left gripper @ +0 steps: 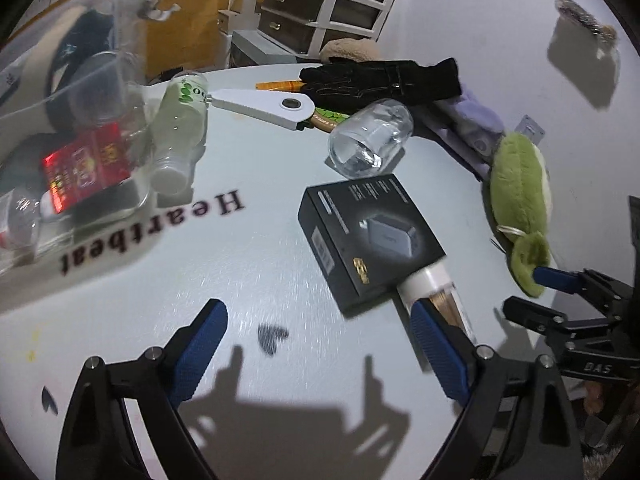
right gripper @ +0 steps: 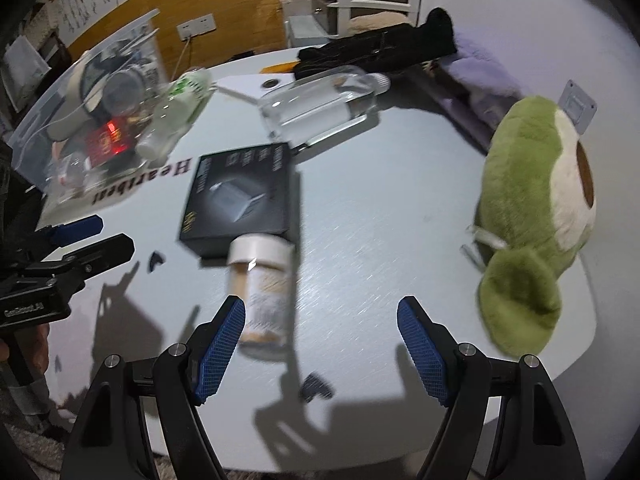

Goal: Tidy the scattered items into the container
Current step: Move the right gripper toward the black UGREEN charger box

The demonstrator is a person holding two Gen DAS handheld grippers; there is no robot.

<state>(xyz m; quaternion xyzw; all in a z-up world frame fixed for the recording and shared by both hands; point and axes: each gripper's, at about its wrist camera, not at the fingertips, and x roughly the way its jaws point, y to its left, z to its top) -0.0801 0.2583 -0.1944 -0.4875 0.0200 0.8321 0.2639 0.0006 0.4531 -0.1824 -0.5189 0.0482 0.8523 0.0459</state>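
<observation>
Both my left gripper (left gripper: 316, 330) and right gripper (right gripper: 320, 330) gape wide, empty (nothing between the pads), the white-capped jar (right gripper: 262, 284) just beside my right gripper's left pad.

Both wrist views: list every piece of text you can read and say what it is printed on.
"Heartbeat": large black letters on the white table, upside down in both views.
"DAS": on the right gripper body, seen in the left wrist view.
Black box: white print and a gold mark, too small to read.
Red packet in the clear container: gold print, blurred.
Green-labelled bottle: unreadable.
Left gripper body: white lettering, blurred.
</observation>
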